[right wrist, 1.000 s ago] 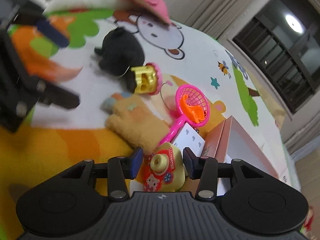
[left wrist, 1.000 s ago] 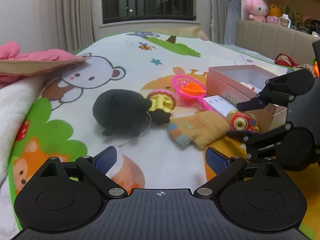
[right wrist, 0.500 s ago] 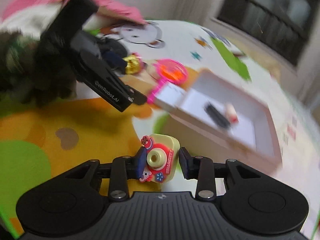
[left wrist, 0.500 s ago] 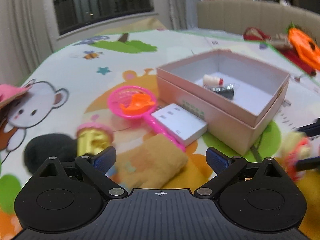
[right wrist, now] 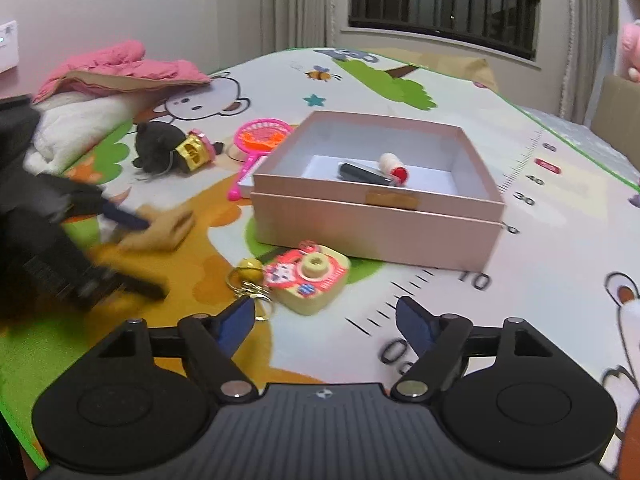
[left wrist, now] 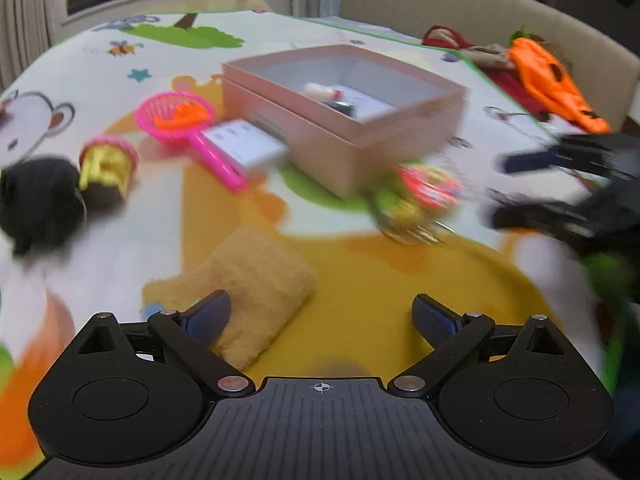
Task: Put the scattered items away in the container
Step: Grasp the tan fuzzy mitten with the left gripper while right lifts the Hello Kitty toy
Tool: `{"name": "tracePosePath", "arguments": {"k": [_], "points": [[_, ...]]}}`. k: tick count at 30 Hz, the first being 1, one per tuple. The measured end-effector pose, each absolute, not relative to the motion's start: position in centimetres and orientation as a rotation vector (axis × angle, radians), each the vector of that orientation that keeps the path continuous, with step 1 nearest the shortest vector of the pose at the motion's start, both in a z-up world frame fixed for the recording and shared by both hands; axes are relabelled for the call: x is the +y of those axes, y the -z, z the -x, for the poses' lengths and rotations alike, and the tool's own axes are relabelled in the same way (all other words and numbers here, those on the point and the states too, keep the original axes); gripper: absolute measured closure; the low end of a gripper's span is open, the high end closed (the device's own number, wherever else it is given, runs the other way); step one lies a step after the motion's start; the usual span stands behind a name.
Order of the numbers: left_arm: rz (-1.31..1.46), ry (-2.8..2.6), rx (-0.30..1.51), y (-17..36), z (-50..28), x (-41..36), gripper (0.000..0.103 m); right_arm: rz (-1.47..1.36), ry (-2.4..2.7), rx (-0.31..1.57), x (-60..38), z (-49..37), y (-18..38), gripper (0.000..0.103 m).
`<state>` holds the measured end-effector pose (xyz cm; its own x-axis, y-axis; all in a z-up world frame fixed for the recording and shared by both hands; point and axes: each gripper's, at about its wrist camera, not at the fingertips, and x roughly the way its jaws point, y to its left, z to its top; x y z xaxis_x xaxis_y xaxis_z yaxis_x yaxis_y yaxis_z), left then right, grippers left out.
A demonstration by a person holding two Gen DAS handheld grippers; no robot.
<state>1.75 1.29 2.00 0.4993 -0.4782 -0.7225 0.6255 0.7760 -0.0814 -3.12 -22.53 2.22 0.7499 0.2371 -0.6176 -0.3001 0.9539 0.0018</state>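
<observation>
An open pink box (right wrist: 376, 220) stands on the play mat, holding a black stick (right wrist: 360, 172) and a small white-and-red bottle (right wrist: 394, 166). A yellow toy camera keychain (right wrist: 308, 276) lies on the mat against the box's near side, just ahead of my right gripper (right wrist: 326, 320). Its jaws are opening, with nothing between the pads. My left gripper (left wrist: 320, 316) is open low over a tan fuzzy cloth (left wrist: 256, 280), its left finger over the cloth's near corner. Further left lie a pink net scoop (left wrist: 176, 116), a white card box (left wrist: 244, 144), a yellow-pink toy (left wrist: 106, 164) and a black plush (left wrist: 36, 200).
A pink garment (right wrist: 120, 68) on white bedding borders the mat's left side. An orange item (left wrist: 548, 76) and a beige padded edge sit at the far right. A window and curtains stand beyond the mat.
My right gripper carried the toy camera to the box's front and let go of it; it now lies on the mat. My left gripper swung right and down over the tan cloth.
</observation>
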Motion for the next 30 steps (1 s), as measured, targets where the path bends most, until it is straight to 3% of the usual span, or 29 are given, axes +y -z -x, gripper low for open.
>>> {"name": "tracePosePath", "arguments": {"k": [5,9,26,30], "points": [[-0.192,0.638,0.790,-2.7,2.5,2.1,0.004,0.073,-0.259,0.665,-20.9,0.8,-1.5,0.027],[-0.215,0.490,0.748,-3.4,3.8,3.0,0.003,0.053,-0.250,0.719,-20.5,-1.1,-0.1,0.047],[-0.096,0.233,0.745,-1.4,1.7,3.4,0.003,0.153,-0.369,0.733,-18.8,7.0,-1.6,0.048],[-0.111,0.235,0.720,-1.4,2.1,3.1,0.011,0.105,-0.332,0.709,-19.1,6.2,-1.2,0.031]]}}
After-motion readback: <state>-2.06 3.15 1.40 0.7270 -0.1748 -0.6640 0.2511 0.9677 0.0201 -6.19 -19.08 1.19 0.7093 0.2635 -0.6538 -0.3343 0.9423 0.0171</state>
